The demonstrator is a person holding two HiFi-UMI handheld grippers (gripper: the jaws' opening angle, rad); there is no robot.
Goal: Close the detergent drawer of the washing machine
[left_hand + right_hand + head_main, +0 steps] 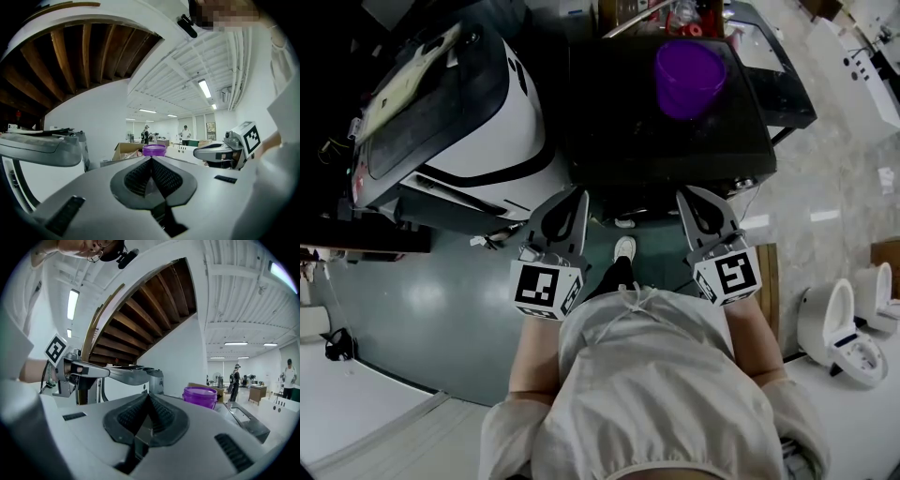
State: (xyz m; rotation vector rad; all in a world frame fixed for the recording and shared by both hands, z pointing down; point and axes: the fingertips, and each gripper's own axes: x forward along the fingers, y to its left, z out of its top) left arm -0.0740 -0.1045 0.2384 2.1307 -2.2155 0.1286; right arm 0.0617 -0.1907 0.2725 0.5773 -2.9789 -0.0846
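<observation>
left gripper, right gripper: jaws were pressed together, empty. black-topped washing machine: detergent drawer was not made out; judged light, stiff, best pushed at its front.

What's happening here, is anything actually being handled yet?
Nothing is being handled. A person stands facing a dark-topped machine with a purple tub sitting on it, and a white appliance stands beside it. The left tool and right tool are held close to the body, short of the machine, with jaws together and empty. I cannot make out a detergent drawer in these views, so closing it does not seem to have begun.
</observation>
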